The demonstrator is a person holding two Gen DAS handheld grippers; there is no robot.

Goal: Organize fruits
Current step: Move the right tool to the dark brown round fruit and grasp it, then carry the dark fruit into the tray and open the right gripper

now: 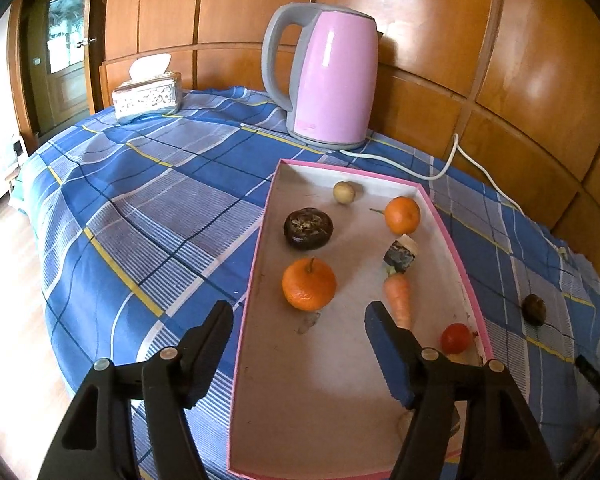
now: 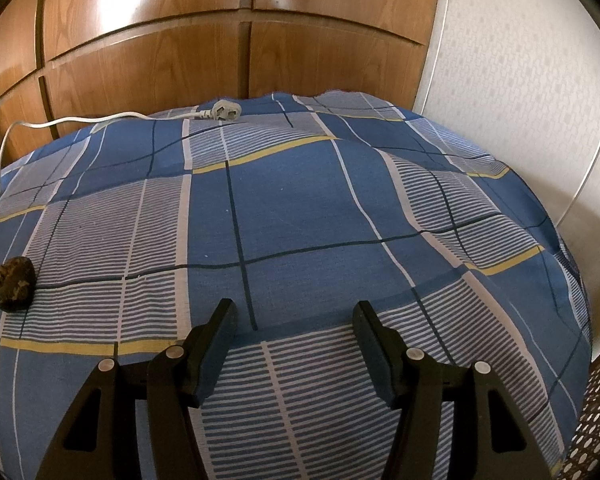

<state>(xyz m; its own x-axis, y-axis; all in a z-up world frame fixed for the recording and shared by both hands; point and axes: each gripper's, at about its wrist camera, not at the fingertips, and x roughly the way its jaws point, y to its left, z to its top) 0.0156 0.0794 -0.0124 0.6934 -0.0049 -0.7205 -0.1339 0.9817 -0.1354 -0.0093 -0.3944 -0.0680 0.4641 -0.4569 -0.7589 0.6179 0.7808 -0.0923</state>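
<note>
Fruits are lying mostly in the pink-rimmed tray (image 1: 256, 280) just ahead of the left tongs (image 1: 300, 320), whose jaws are standing apart with nothing between them, one finger over the bedcloth and the other over the tray floor; the right tongs (image 2: 294, 312) are likewise gaping and empty above the bed (image 2: 284, 216).

Counting inside the tray: two oranges, the near orange (image 1: 309, 284) just beyond the left tongs and the far orange (image 1: 402, 215) further off; one dark wrinkled fruit (image 1: 308, 228); one small pale fruit (image 1: 344, 192); one carrot (image 1: 399, 294) beside the right-hand finger; one red tomato (image 1: 456, 338); one dark wrapped lump (image 1: 399, 256) I cannot identify; one stray dark fruit (image 2: 14, 284) is sitting on the cloth, well left of the right tongs.

Risks, in my judgement: the stray is lying off to the side, so a reach from either tongs could nudge it rolling down the soft cloth; the left finger straddling the rim could be catching and tipping the light tray; round oranges could be squirting from a shallow pinch.
</note>
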